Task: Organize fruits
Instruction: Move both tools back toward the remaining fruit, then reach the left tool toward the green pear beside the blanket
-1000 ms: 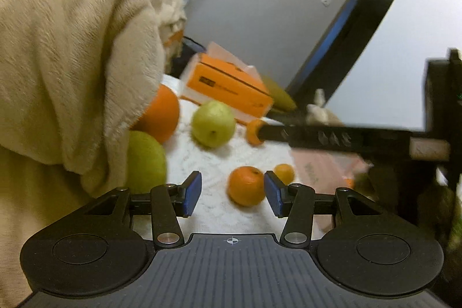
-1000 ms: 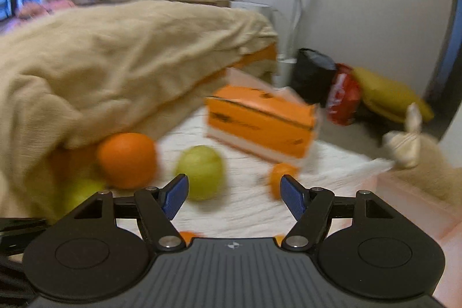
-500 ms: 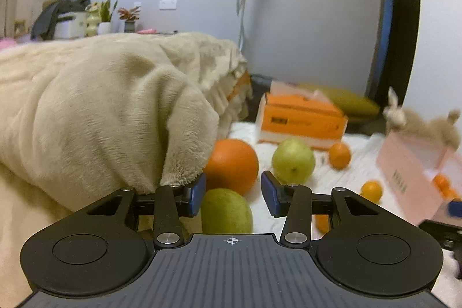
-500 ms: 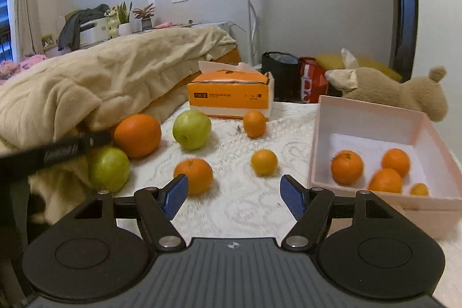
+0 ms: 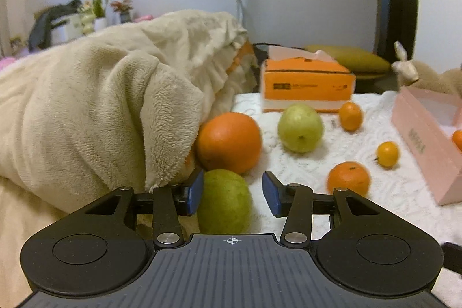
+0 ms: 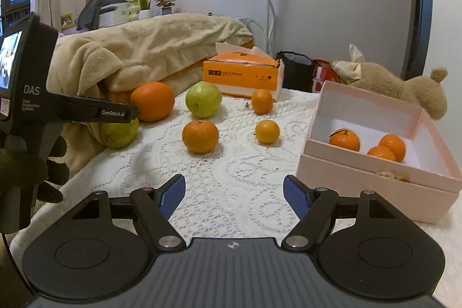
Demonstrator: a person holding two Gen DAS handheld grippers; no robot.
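A green pear-like fruit point(image 5: 223, 201) lies against the blanket between my left gripper's point(image 5: 233, 197) opening jaws. The right pad stands clear of it, so nothing is gripped. Behind it sit a large orange point(image 5: 229, 142) and a second green fruit point(image 5: 300, 127). A tangerine point(image 6: 200, 136), a small yellow-orange fruit point(image 6: 267, 131) and a small tangerine point(image 6: 262, 101) lie on the white lace cloth. The pink box point(image 6: 361, 181) at the right holds three tangerines point(image 6: 344, 139). My right gripper point(image 6: 234, 195) hovers over bare cloth, jaws opening and empty.
A beige fleece blanket point(image 5: 101, 106) is heaped on the left and overhangs the fruit there. An orange tissue box point(image 6: 239, 74) stands at the back. A plush toy point(image 6: 398, 85) lies behind the pink box. One of the left gripper's fingers point(image 6: 95, 111) crosses the right wrist view.
The left wrist view rolled level and swung toward the blanket, bringing the green fruit between its jaws. The right gripper swung right, bringing the pink box into view, and its jaws widened.
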